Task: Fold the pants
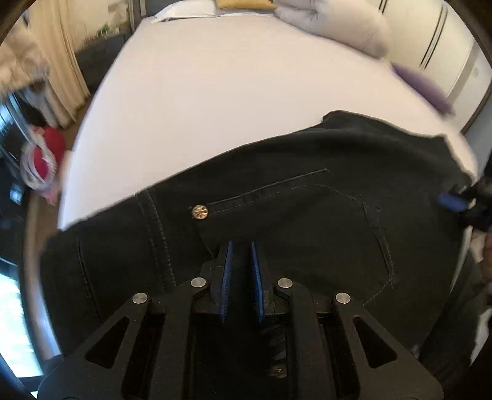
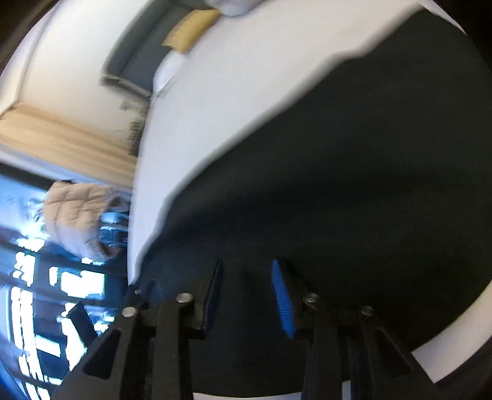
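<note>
Black jeans (image 1: pixel 292 209) lie across the near edge of a white bed (image 1: pixel 215 101), a back pocket and a brass rivet (image 1: pixel 200 212) facing up. My left gripper (image 1: pixel 241 249) is over the waist area, its blue pads (image 1: pixel 228 277) close together with dark cloth between them. The right gripper shows at the far right of the left wrist view (image 1: pixel 458 203), at the jeans' edge. In the right wrist view the jeans (image 2: pixel 353 184) fill the frame, blurred; my right gripper (image 2: pixel 247 264) has its pads apart over the cloth.
Grey pillows (image 1: pixel 335 27) and a yellow cushion (image 1: pixel 243 3) lie at the head of the bed. A purple item (image 1: pixel 421 83) lies at the bed's right side. Beige curtains (image 1: pixel 58 55), a red bag (image 1: pixel 46 154) and a beige quilted jacket (image 2: pixel 77 215) are on the left.
</note>
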